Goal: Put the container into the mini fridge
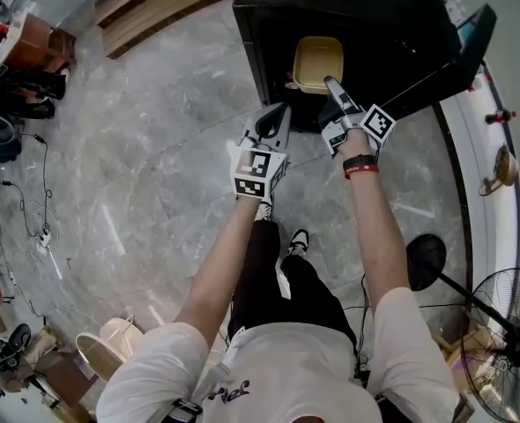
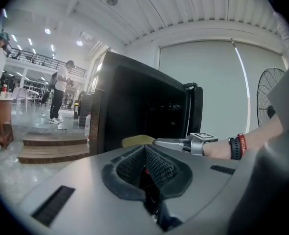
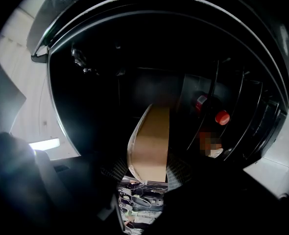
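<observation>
Tan container in right gripper, mini fridge (open)

Head view: you have bright, even light; the pale floor carries a soft sheen and only faint shadow under your legs.
Upper middle: the mini fridge reads almost black; only the container catches light.
Left gripper view: ceiling lamps at upper left flare as small hot spots; your near foreground is soft.
Right gripper view: very dim; a bright strip glows at the left edge.
Edges: strong fisheye bending, with black corners in both gripper views.
</observation>
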Motion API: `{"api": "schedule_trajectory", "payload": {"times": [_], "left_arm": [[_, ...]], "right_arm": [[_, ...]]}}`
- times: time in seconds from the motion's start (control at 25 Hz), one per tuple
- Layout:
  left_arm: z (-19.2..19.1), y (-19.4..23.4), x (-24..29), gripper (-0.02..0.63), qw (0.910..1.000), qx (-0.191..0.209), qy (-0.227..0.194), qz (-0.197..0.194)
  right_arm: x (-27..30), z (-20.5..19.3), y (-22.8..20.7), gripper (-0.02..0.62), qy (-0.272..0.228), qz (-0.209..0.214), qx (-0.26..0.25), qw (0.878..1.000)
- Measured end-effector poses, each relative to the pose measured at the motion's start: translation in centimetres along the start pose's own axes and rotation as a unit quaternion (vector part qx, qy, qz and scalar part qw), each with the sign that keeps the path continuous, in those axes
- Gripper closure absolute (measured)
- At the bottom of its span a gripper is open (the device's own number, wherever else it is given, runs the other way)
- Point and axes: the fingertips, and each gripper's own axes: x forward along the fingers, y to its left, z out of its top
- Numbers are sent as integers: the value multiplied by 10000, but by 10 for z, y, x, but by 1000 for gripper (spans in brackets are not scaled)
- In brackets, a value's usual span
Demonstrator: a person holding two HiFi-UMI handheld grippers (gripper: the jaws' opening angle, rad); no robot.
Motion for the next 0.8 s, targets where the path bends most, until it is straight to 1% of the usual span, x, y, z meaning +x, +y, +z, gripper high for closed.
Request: {"api": "schedule_trajectory", "payload": {"times": [0.16,0.4,0.56,0.8], "left_arm": [[-5,6,8,586,10000,12,18,-19],[-13,15,20,586,9999,7,7,-103],[-20,23,27,586,9999,5,9,-118],[-26,29,40,586,9999,-21,-6,-130]], "right_arm": [[11,4,-8,360,-15,11,-19,10000],[29,7,-20,360,54,-10,-190,9998],[39,6,-28,360,81,-31,-199,9998],[55,16,-38,360,90,-5,-228,9997]]}}
